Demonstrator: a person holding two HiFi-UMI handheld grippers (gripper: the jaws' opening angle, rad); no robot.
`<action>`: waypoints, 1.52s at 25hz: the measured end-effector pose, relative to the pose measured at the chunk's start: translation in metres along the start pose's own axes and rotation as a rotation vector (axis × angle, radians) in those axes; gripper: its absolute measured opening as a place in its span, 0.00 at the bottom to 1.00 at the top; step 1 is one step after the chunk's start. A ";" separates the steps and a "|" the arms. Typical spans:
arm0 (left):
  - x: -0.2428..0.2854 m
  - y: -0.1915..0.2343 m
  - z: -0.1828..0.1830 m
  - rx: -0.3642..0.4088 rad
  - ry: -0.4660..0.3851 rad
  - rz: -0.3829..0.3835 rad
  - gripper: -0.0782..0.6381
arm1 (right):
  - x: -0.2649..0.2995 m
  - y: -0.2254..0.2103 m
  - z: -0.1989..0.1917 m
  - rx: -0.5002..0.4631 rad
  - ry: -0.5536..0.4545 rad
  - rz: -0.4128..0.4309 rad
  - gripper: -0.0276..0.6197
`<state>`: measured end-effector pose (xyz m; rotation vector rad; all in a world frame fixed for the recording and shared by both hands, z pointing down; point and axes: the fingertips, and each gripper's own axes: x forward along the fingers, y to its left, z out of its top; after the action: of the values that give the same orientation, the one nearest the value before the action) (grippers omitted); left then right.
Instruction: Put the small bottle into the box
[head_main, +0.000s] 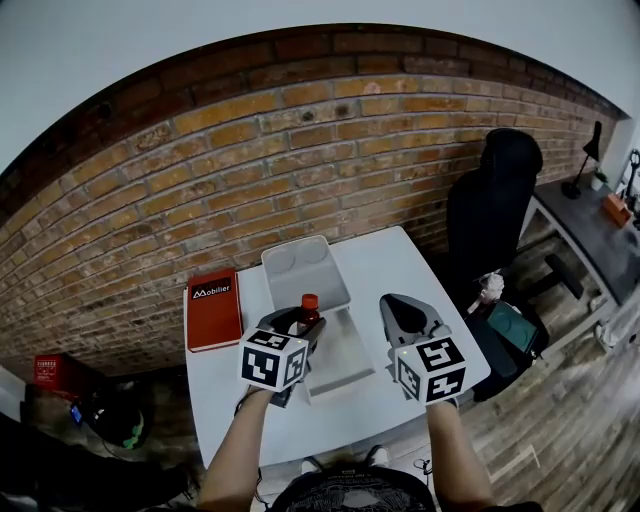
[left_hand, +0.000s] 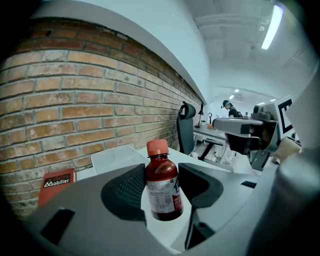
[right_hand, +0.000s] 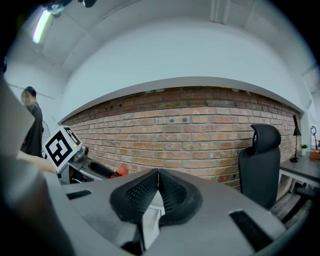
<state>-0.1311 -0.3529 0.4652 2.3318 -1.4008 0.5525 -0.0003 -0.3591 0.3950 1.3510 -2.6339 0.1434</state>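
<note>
In your head view, your left claw (head_main: 297, 326) holds the bottle (head_main: 308, 311), with the box (head_main: 340, 372) just to its right. The left gripper view shows it upright, clamped between the pads. The right gripper view shows your right claw (right_hand: 156, 186) pinched together on nothing.

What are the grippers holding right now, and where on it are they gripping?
The left gripper holds the small bottle by its labelled body, below the cap. The right gripper is shut on nothing.
</note>
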 end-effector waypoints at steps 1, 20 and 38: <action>0.004 -0.002 -0.005 -0.004 0.027 -0.012 0.42 | -0.001 0.000 -0.001 0.001 0.001 -0.003 0.07; 0.072 -0.044 -0.097 0.003 0.506 -0.206 0.42 | -0.024 -0.008 -0.011 0.021 0.000 -0.054 0.07; 0.105 -0.070 -0.144 0.042 0.745 -0.309 0.41 | -0.032 -0.018 -0.025 0.017 0.039 -0.096 0.07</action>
<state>-0.0439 -0.3292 0.6336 1.9776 -0.6764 1.1909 0.0354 -0.3398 0.4131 1.4617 -2.5361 0.1776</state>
